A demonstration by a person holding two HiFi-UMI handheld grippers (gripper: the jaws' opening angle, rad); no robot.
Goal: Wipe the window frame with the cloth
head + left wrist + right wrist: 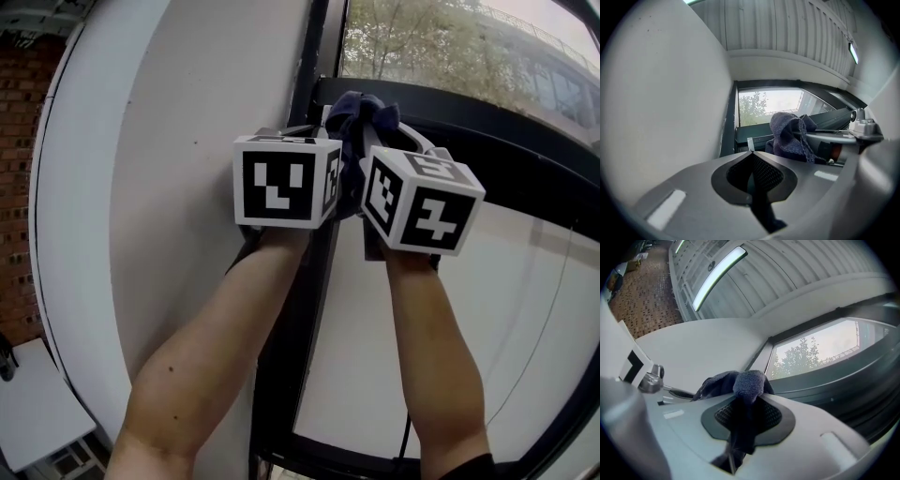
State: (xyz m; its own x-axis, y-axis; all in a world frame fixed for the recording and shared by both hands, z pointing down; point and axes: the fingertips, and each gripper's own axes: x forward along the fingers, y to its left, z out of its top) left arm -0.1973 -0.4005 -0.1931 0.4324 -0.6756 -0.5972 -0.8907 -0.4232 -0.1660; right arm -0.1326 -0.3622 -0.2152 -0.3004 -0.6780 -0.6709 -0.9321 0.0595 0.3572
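Dark blue cloth [364,111] sits bunched at the corner of the black window frame [487,159], next to the white wall [187,112]. Your R gripper [746,414] has its jaws clenched on it. Your L gripper [751,157] is just beside, jaws pressed together w/ nothing btwn.

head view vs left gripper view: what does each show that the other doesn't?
Head view only: the person's two bare forearms and a red brick wall at far left.

Left gripper view only: the left tool with its jaws shut and nothing between them, and the ribbed grey ceiling.

Both: the dark blue knitted cloth clamped in the right tool, the black metal window frame, and green trees outside.
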